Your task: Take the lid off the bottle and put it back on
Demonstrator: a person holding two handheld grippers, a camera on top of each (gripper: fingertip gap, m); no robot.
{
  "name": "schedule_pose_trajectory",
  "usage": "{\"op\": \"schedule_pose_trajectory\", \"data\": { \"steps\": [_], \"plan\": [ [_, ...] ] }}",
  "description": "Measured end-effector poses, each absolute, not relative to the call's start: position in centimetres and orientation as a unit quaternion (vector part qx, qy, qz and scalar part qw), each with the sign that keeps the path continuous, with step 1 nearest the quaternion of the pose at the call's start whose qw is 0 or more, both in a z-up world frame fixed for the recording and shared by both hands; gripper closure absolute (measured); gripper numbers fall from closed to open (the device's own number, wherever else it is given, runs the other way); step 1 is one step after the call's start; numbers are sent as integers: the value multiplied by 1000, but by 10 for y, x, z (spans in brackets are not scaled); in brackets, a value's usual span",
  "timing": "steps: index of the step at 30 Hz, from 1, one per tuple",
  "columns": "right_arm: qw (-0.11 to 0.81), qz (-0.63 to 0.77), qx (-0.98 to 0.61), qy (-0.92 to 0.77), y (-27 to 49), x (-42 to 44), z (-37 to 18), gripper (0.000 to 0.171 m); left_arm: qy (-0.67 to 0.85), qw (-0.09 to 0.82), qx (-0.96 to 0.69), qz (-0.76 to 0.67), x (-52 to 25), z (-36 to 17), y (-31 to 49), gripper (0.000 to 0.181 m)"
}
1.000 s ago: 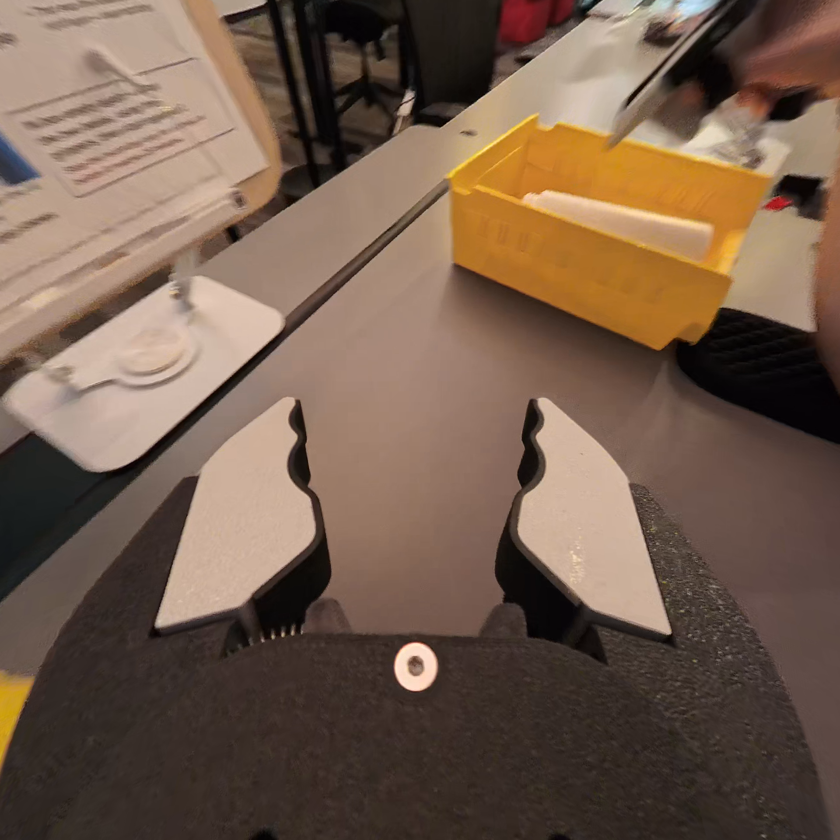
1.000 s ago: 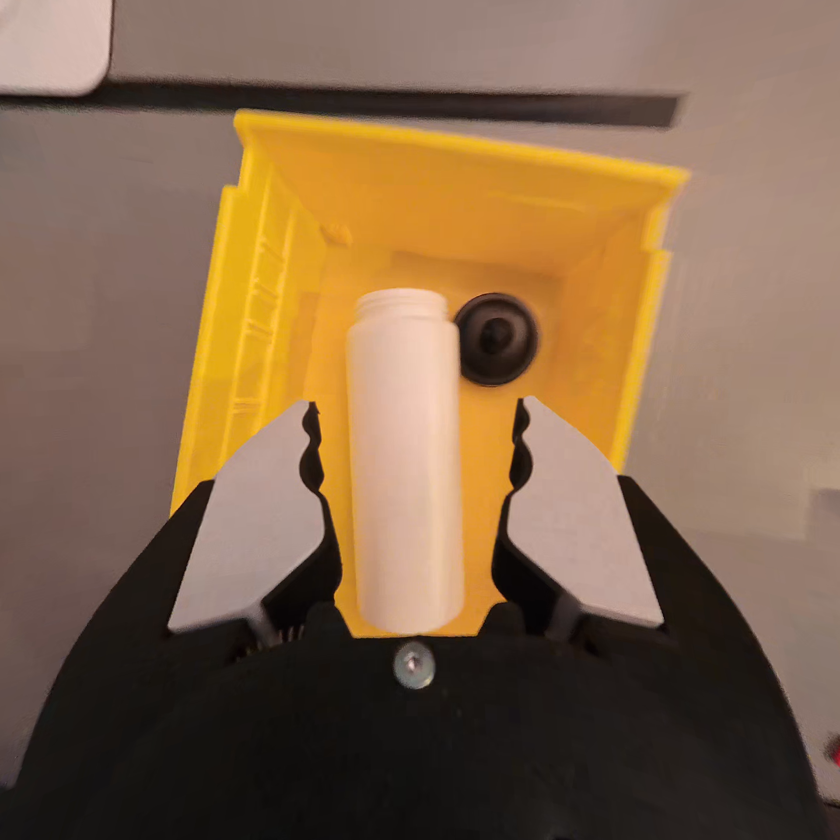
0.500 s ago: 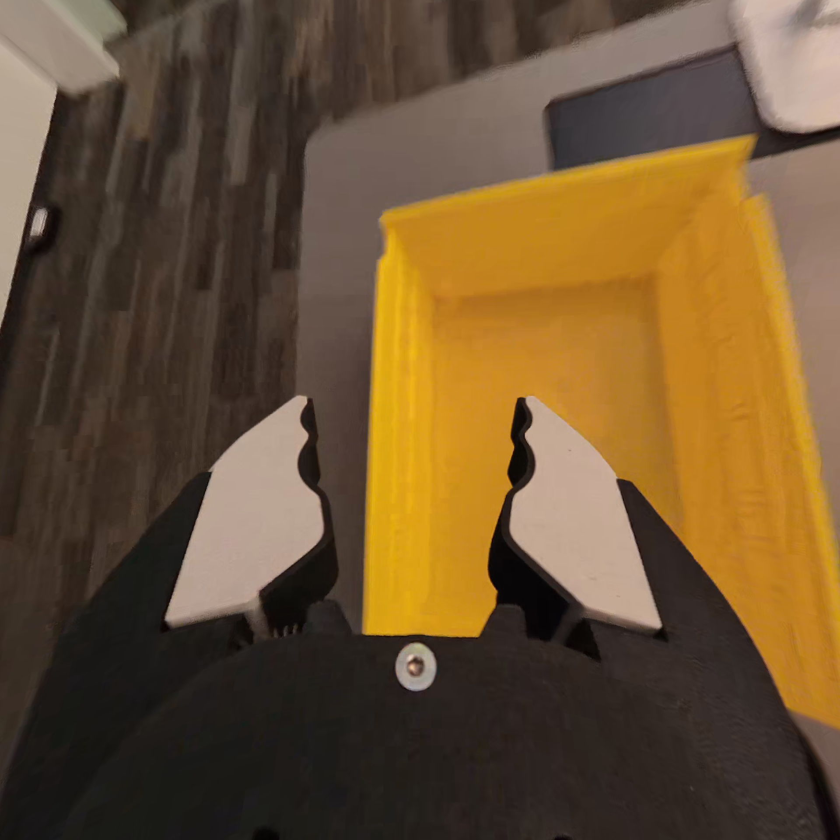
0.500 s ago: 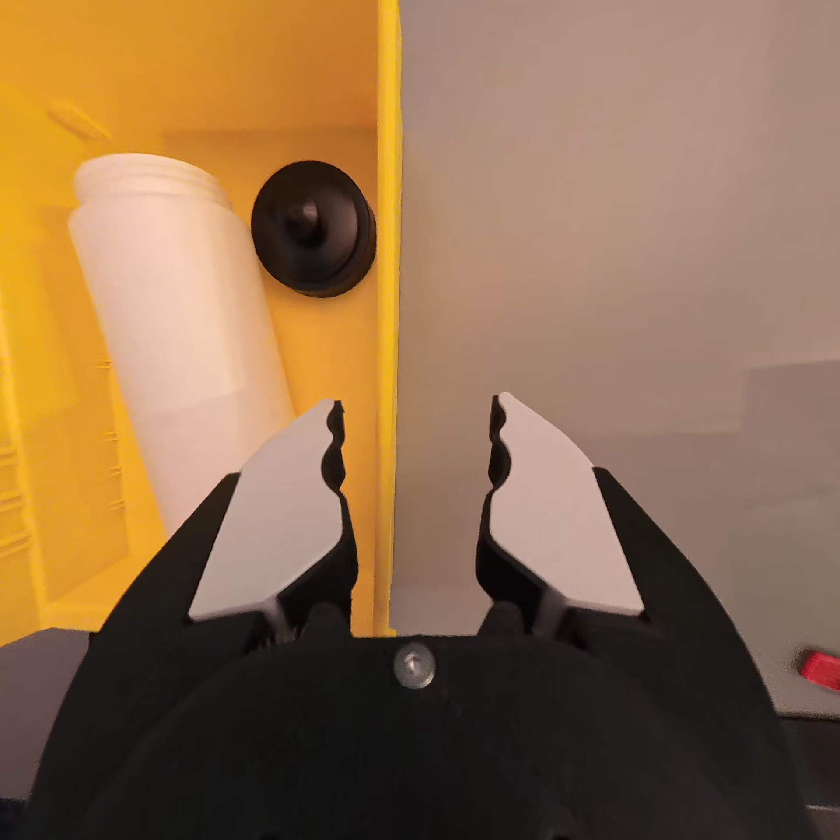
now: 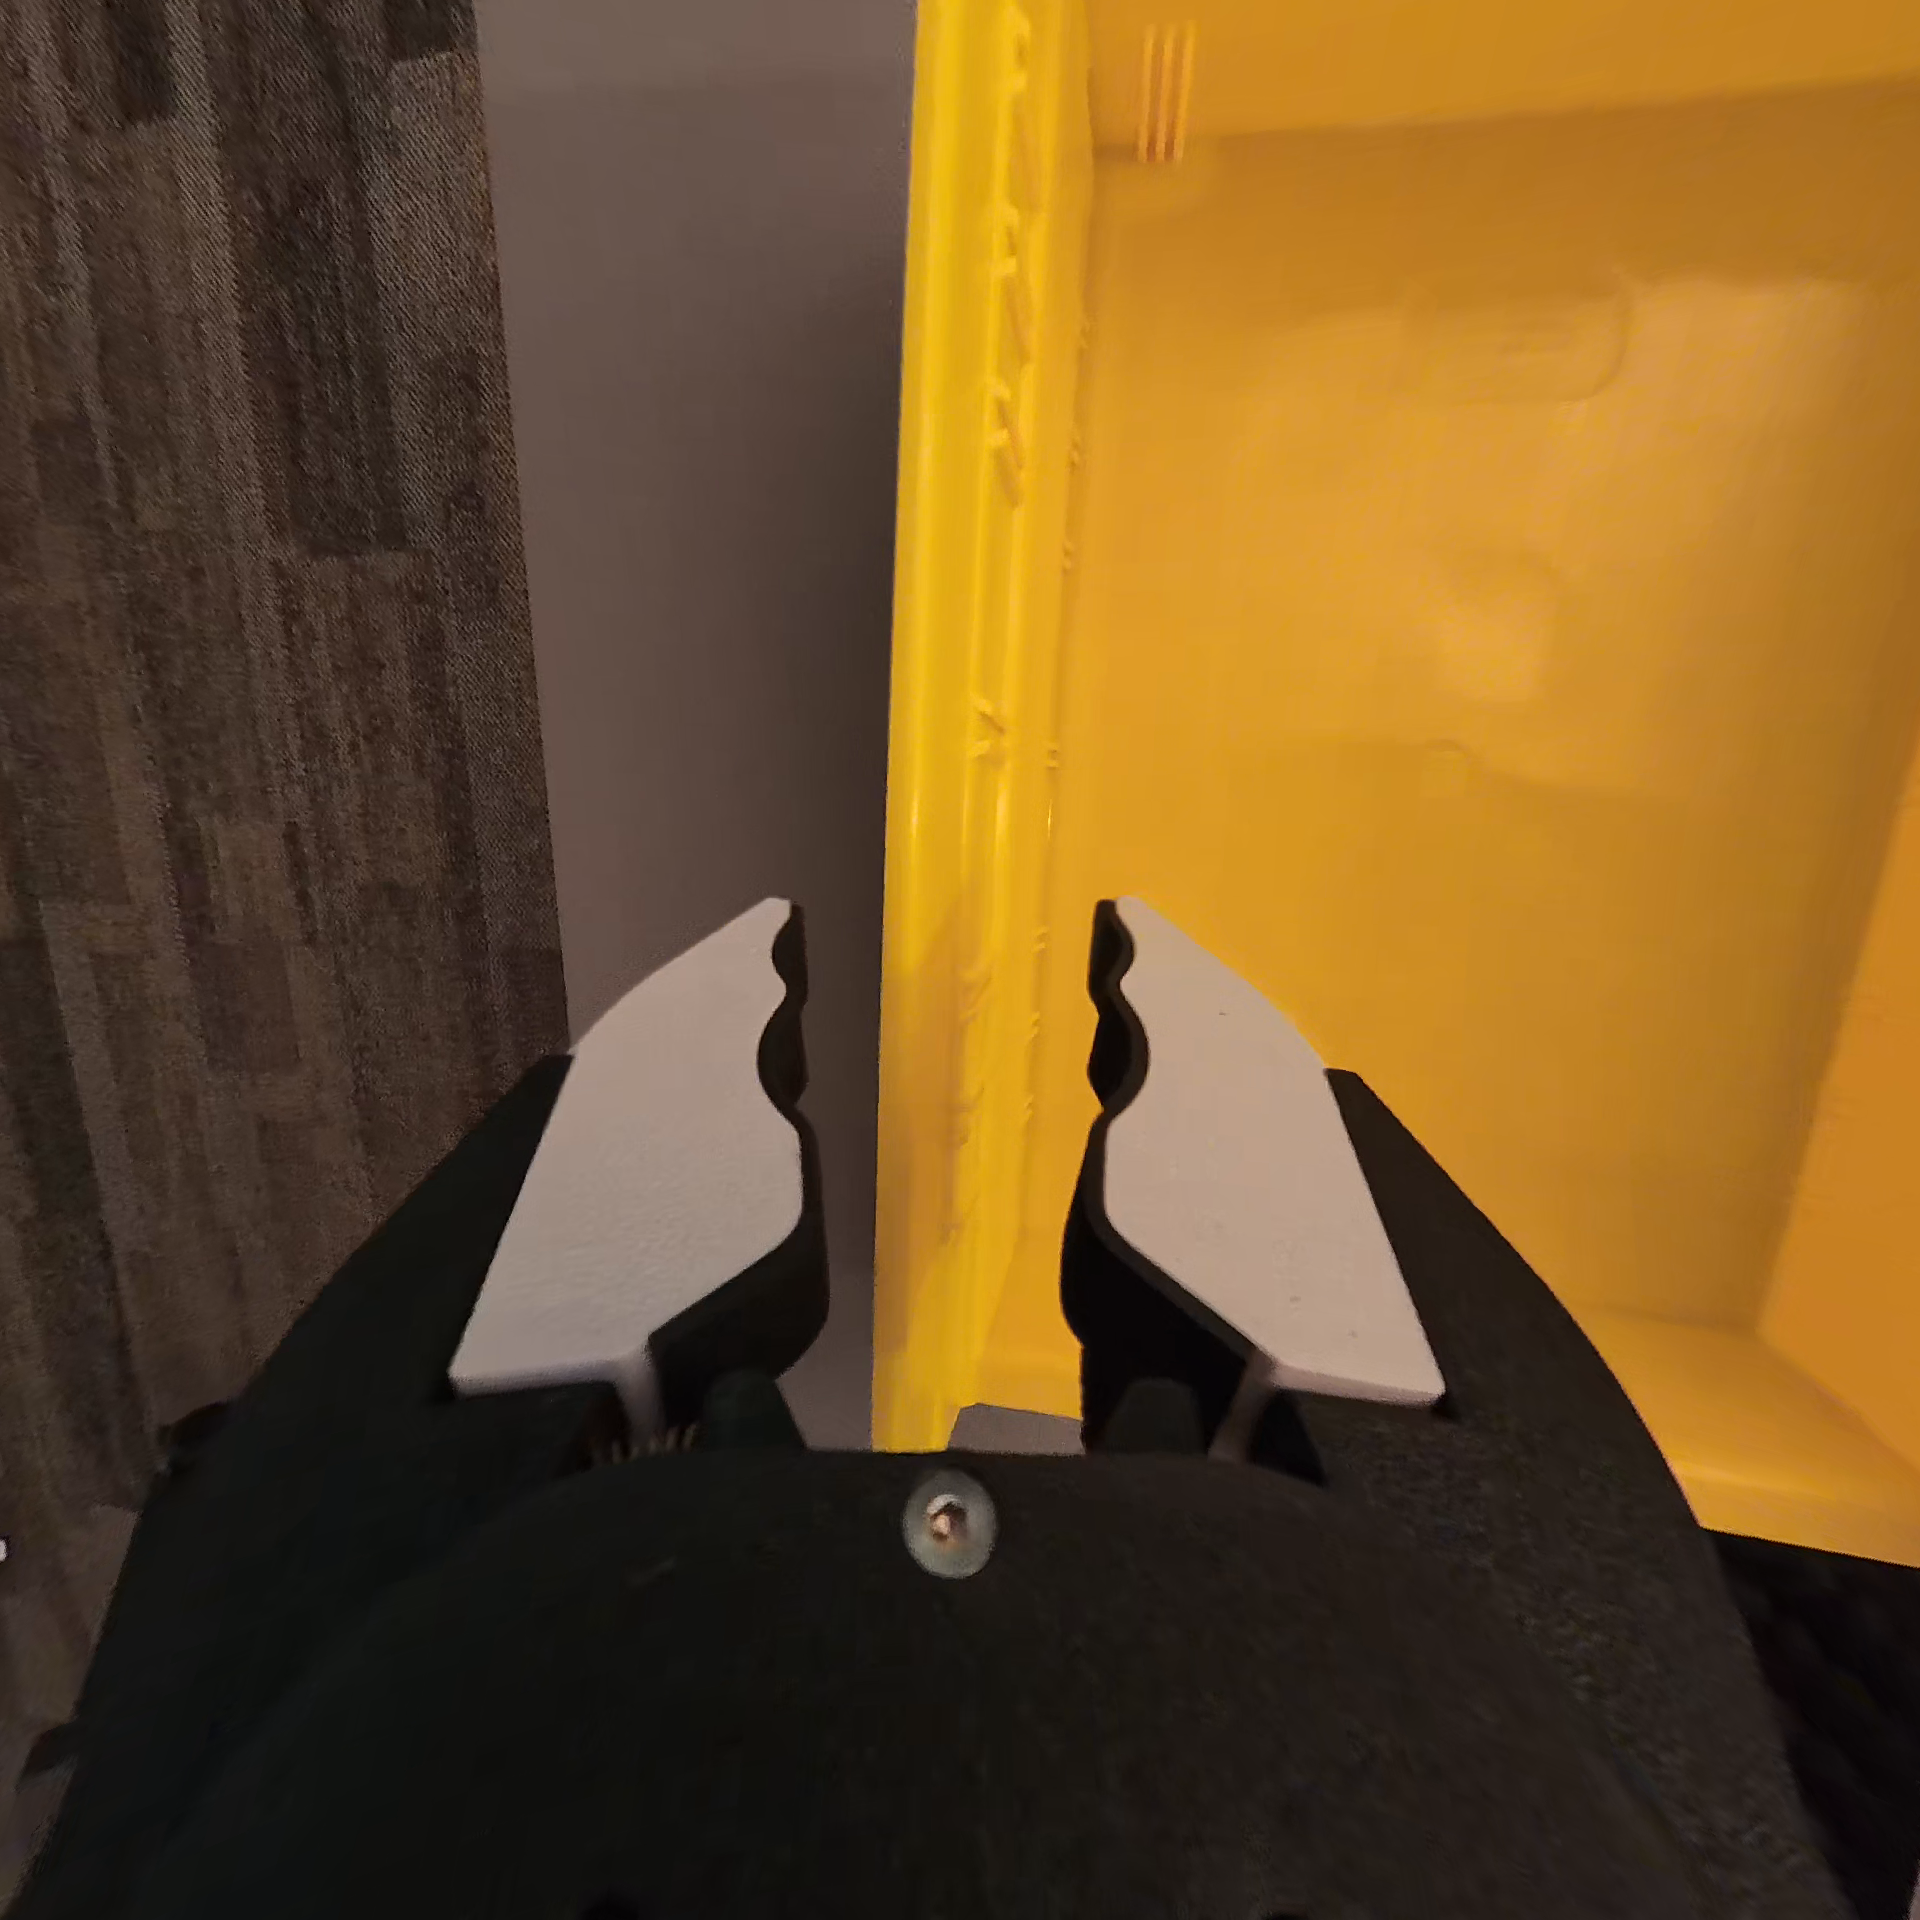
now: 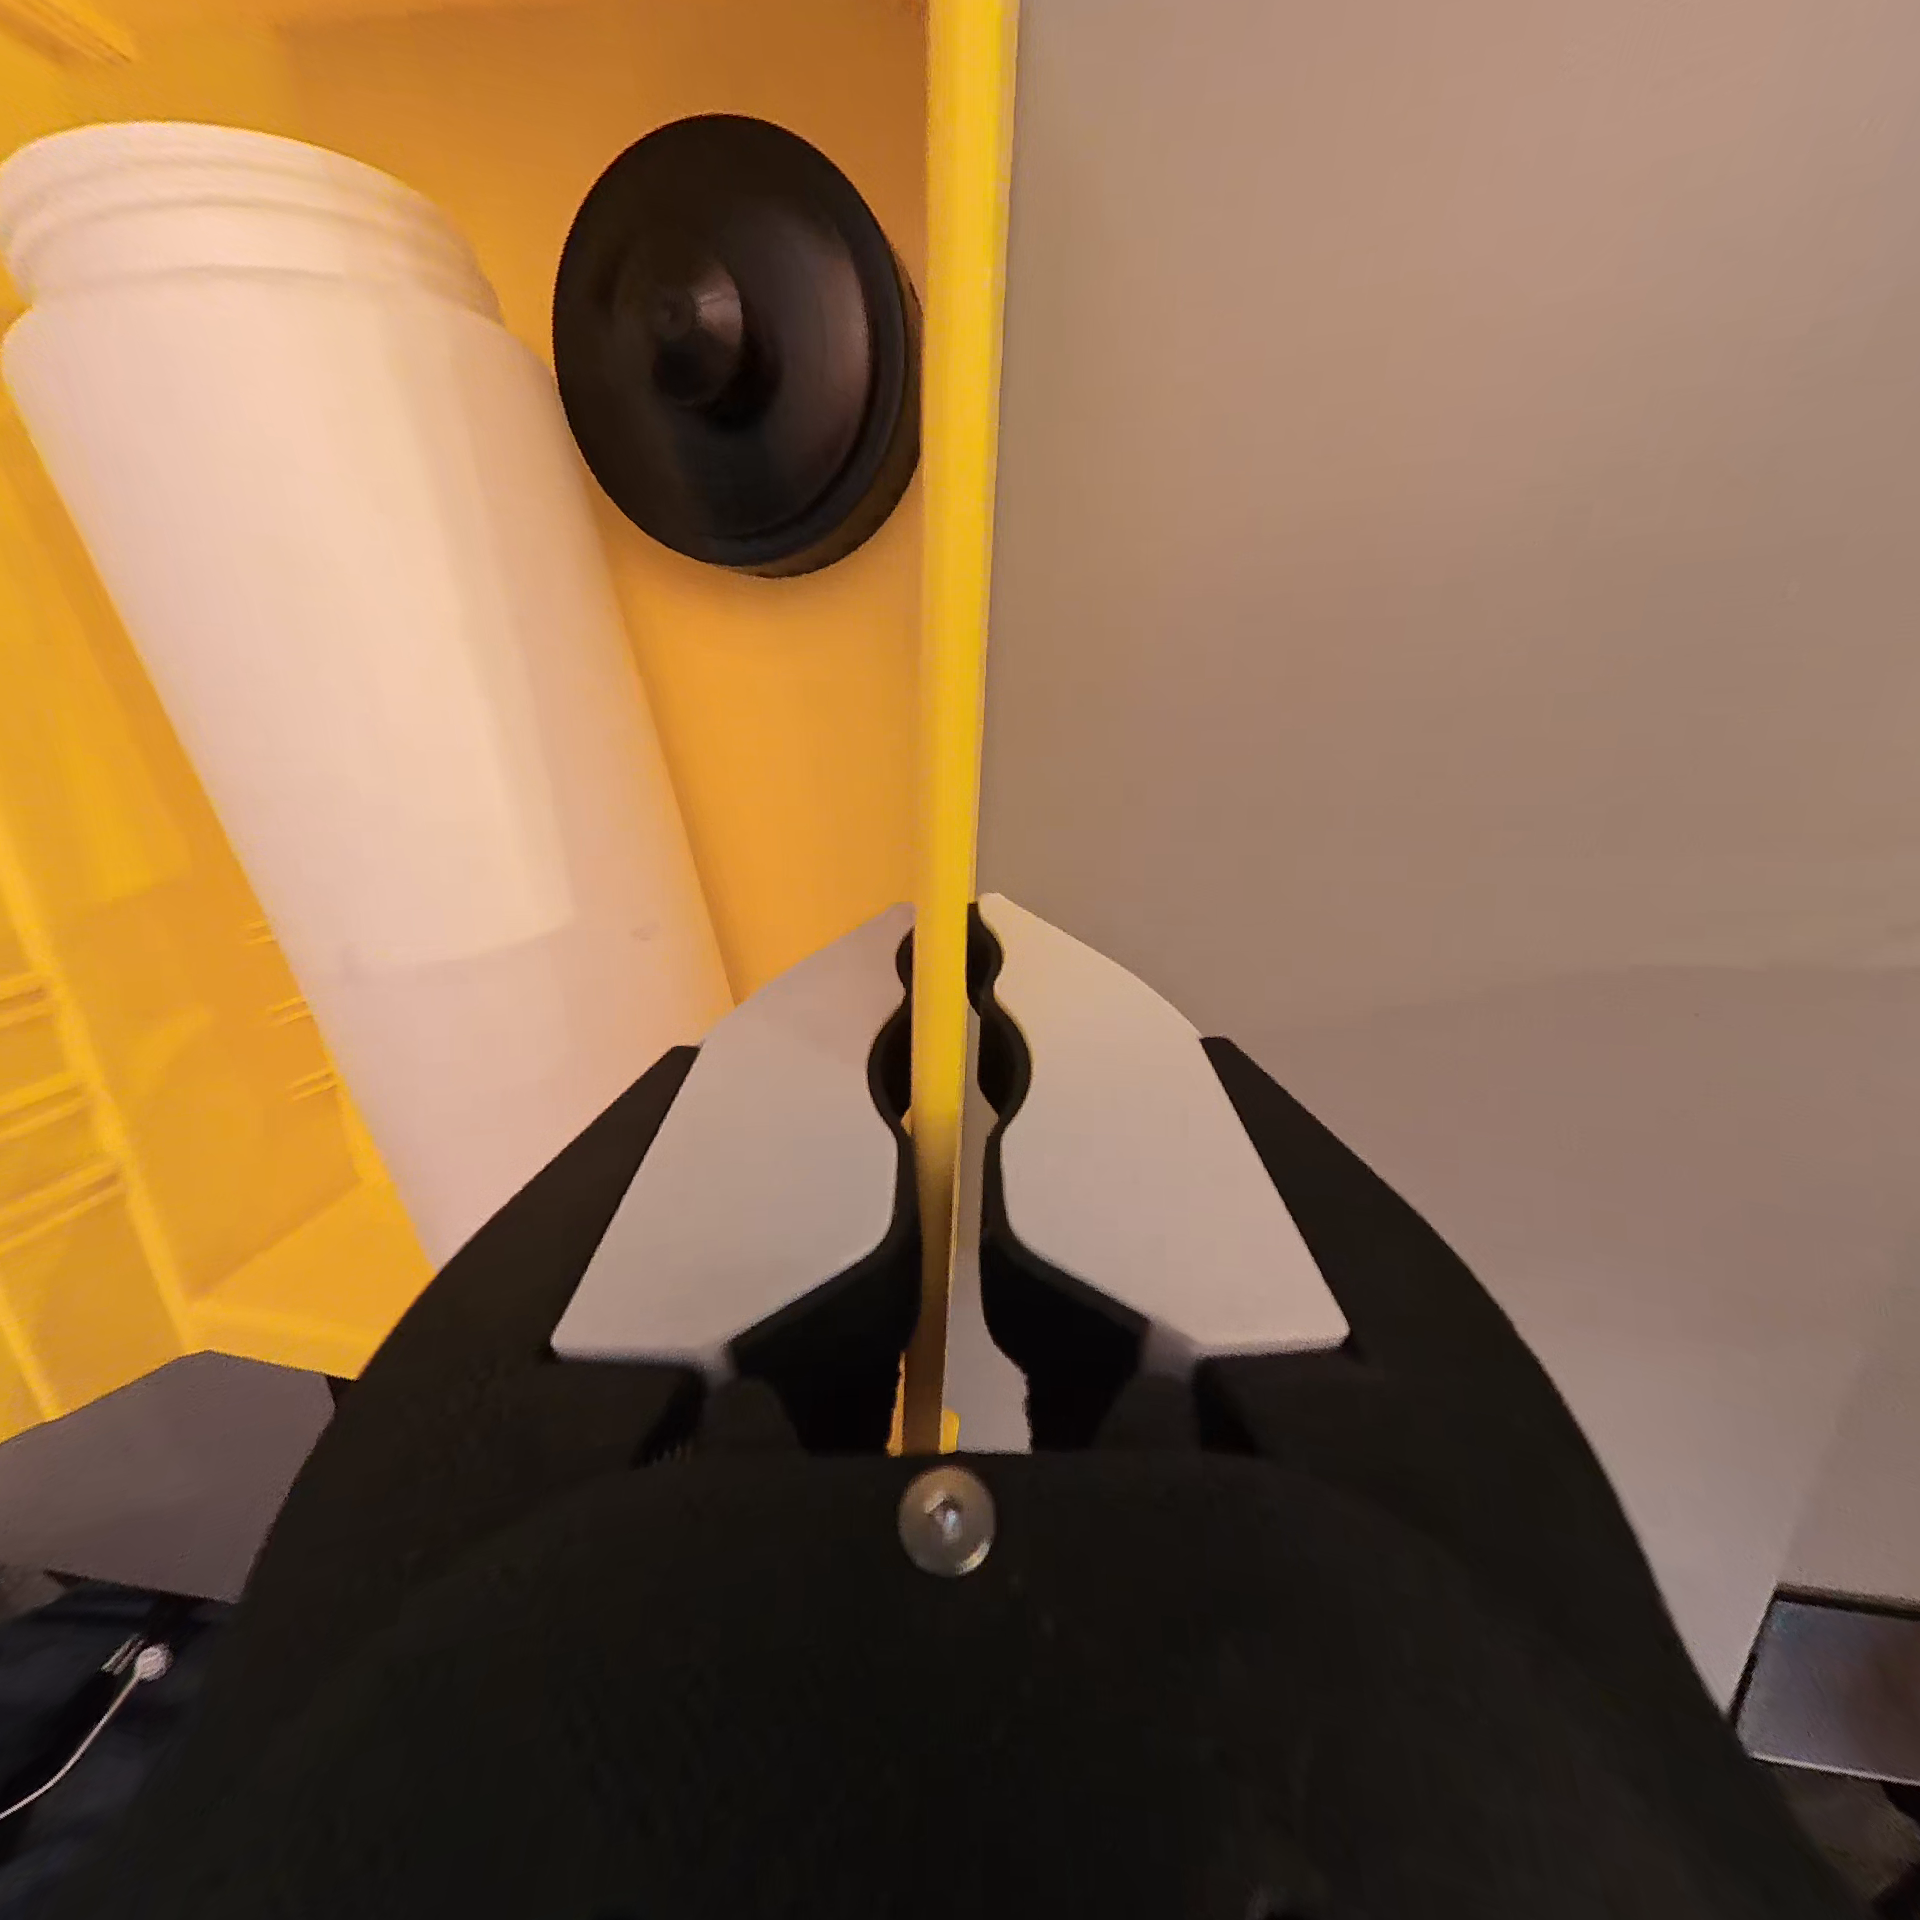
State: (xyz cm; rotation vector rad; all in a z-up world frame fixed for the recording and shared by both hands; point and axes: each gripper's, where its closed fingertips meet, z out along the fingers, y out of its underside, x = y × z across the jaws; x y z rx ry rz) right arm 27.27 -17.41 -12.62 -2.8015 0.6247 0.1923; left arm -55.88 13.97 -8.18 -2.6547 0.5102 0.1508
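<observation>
A white bottle (image 6: 343, 665) without its lid lies on its side inside a yellow bin (image 6: 961, 520). The black lid (image 6: 732, 343) lies beside the bottle's threaded neck, against the bin's right wall. My right gripper (image 6: 943, 925) is shut on that right wall. My left gripper (image 5: 943, 925) is open and straddles the left wall of a yellow bin (image 5: 987, 623); its right finger is inside the bin, its left finger outside. The bin interior in the left wrist view shows no bottle or lid.
The grey table top (image 6: 1455, 623) lies to the right of the bin. In the left wrist view a narrow strip of table (image 5: 696, 468) runs beside the bin, with dark patterned floor (image 5: 239, 623) beyond the table's edge.
My right gripper has closed onto the bin's right wall. My left gripper swung from the open table over to the bin and lowered around its left wall, staying open.
</observation>
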Motion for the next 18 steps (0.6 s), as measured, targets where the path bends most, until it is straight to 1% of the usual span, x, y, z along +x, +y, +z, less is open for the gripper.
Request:
{"op": "schedule_pose_trajectory", "data": {
  "steps": [5, 7, 9, 12, 16, 18],
  "plan": [
    [130, 74, -965, 215, -174, 269, -126, 164, 174, 193, -965, 42, -561, -94, 138, 151],
    [125, 76, -967, 207, -172, 265, -126, 164, 175, 172, -969, 38, -560, -101, 135, 156],
    [119, 79, -969, 203, -169, 261, -126, 164, 179, 152, -970, 54, -563, -108, 134, 155],
    [115, 83, -971, 191, -161, 253, -126, 164, 183, 152, -969, 61, -564, -109, 135, 157],
    [106, 84, -973, 185, -153, 245, -126, 164, 181, 149, -972, 32, -558, -109, 133, 165],
    [98, 87, -973, 189, -150, 239, -126, 165, 177, 137, -974, -15, -546, -108, 127, 173]
  ]
}}
